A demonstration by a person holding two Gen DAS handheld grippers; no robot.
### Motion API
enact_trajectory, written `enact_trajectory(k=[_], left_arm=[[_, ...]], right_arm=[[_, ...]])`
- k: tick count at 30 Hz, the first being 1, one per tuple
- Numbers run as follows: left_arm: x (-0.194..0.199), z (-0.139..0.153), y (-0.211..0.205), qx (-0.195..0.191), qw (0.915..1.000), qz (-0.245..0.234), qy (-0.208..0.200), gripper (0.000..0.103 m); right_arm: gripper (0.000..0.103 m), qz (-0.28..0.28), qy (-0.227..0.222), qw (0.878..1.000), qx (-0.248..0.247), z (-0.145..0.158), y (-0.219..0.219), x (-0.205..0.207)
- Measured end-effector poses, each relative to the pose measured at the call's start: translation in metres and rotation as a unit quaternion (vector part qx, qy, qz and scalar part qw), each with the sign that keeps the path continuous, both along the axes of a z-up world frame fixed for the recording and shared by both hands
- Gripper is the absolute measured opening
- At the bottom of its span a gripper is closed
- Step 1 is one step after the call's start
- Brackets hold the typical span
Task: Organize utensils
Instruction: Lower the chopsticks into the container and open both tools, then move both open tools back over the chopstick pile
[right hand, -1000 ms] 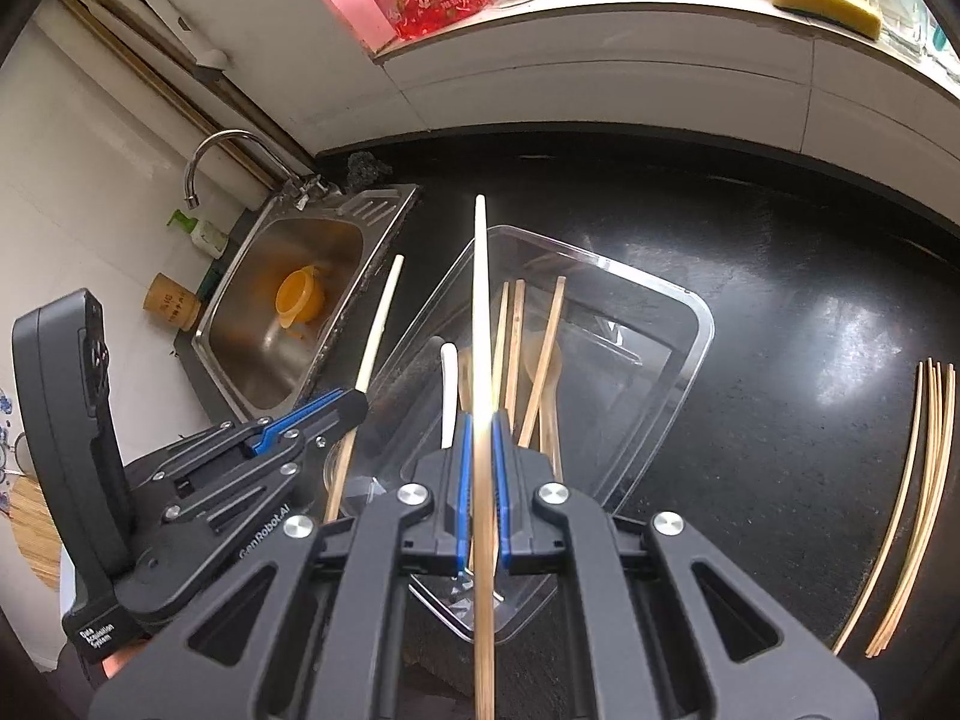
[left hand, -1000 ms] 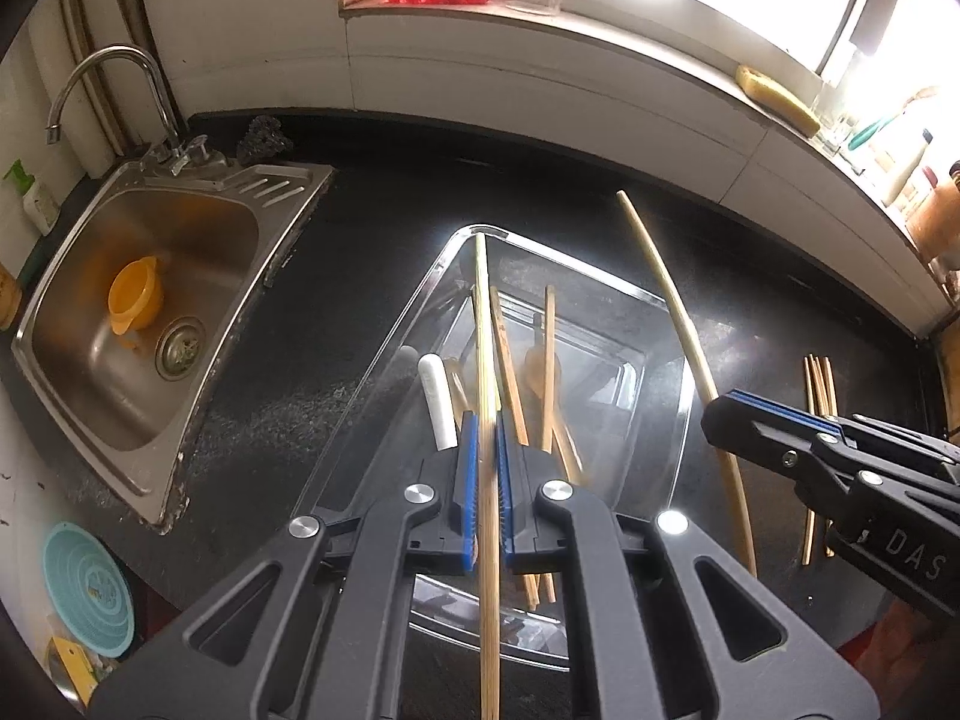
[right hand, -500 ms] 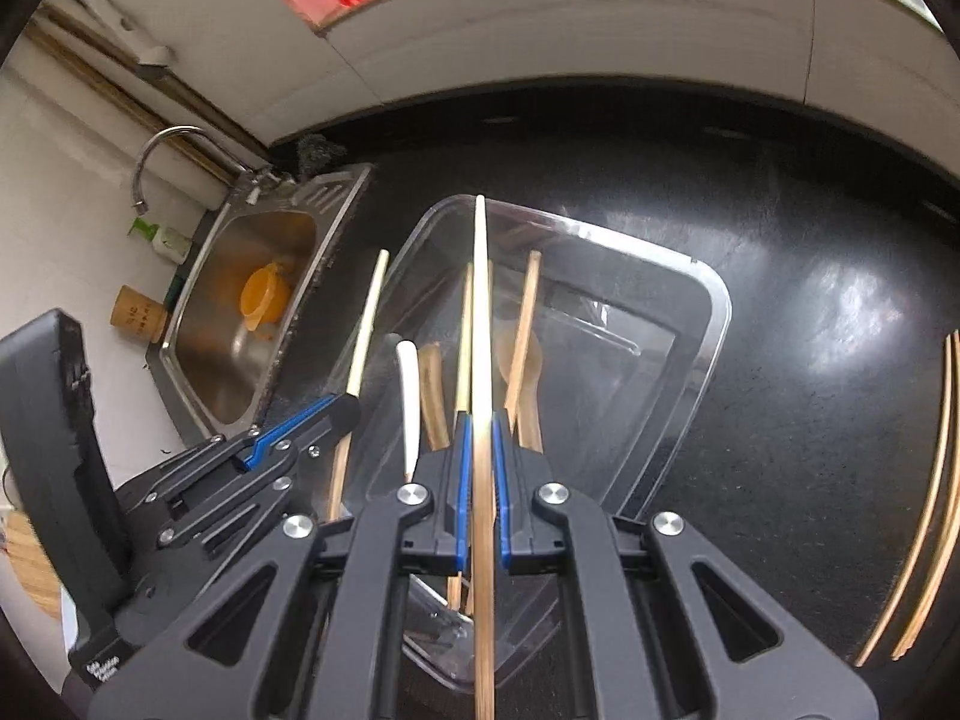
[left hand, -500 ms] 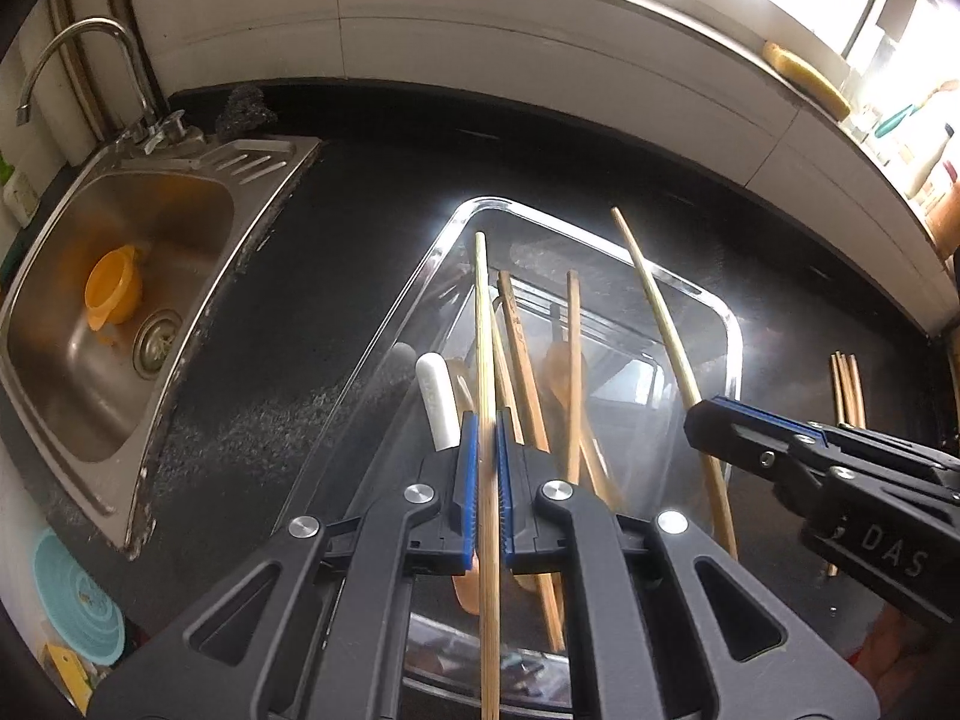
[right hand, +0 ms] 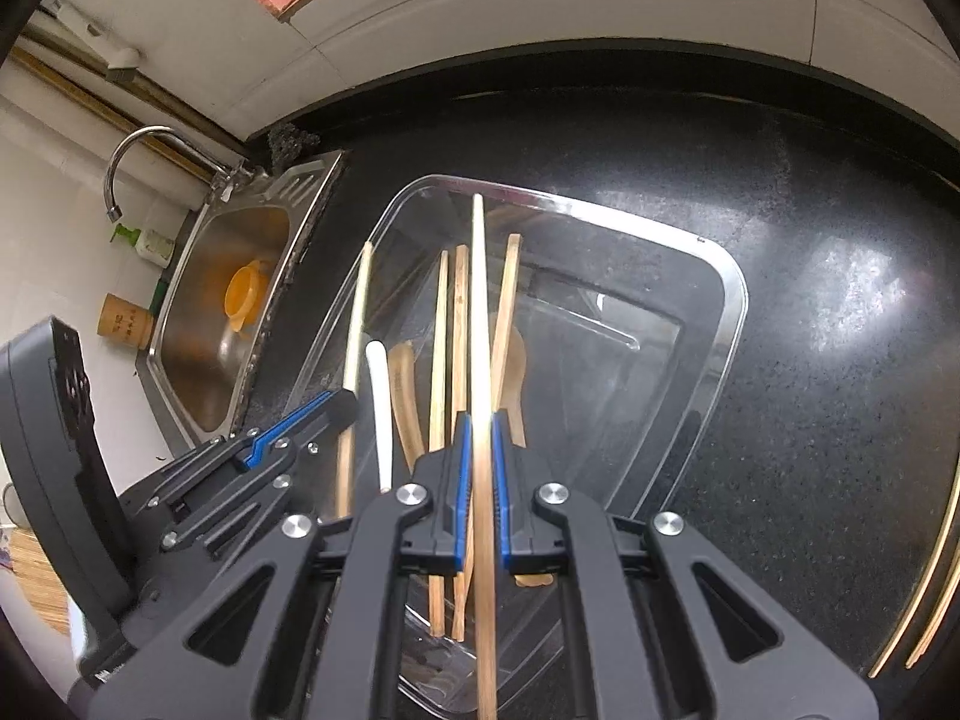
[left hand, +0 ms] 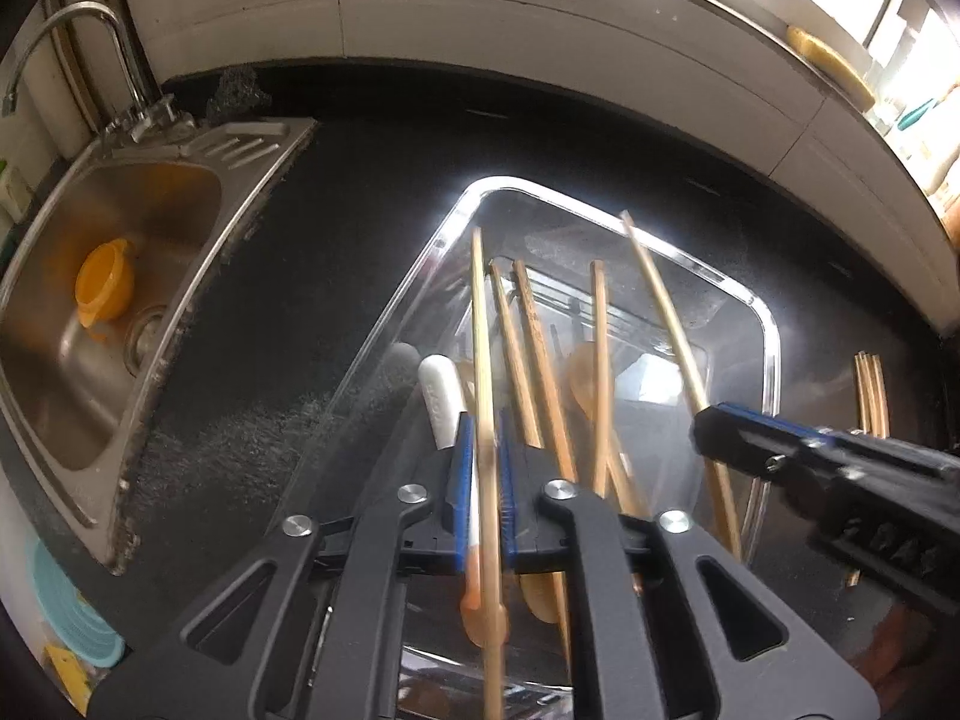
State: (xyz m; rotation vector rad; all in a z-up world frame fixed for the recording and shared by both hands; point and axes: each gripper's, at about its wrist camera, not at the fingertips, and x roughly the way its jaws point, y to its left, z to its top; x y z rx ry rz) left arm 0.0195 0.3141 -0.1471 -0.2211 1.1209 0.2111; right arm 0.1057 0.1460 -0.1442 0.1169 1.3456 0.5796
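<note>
A clear plastic bin (left hand: pixel 771 324) (right hand: pixel 729 300) stands on the black counter and holds several wooden chopsticks, a wooden spoon (left hand: pixel 585 372) and a white-handled utensil (left hand: pixel 441 396) (right hand: pixel 379 414). My left gripper (left hand: pixel 483 450) is shut on a chopstick (left hand: pixel 479 312) that points into the bin. My right gripper (right hand: pixel 479 450) is shut on another chopstick (right hand: pixel 479 300), also over the bin; this gripper shows at the right of the left wrist view (left hand: pixel 828 474).
A steel sink (left hand: pixel 90 312) with an orange funnel (left hand: pixel 103 282) and a faucet (left hand: pixel 72 54) lies left of the bin. Several loose chopsticks (left hand: pixel 870 390) (right hand: pixel 927 588) lie on the counter to the right. A white tiled ledge runs along the back.
Both grippers have come forward and down with their chopsticks, so the tips now sit lower inside the bin. The right gripper's chopstick moved from outside the bin's right rim to over it.
</note>
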Motion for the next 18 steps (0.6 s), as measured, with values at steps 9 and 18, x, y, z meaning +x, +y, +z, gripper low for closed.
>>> enact_trajectory(k=[9,18], left_arm=[[-0.019,0.020,0.014,0.002,0.9994,0.024,-0.026,0.097],[-0.025,0.024,0.012,0.002,0.9989,0.035,-0.030,0.097]], right_arm=[[0.076,-0.014,-0.035,0.998,0.051,0.034,-0.014,0.013],[0.076,0.006,-0.033,0.998,0.052,0.041,-0.009,0.004]])
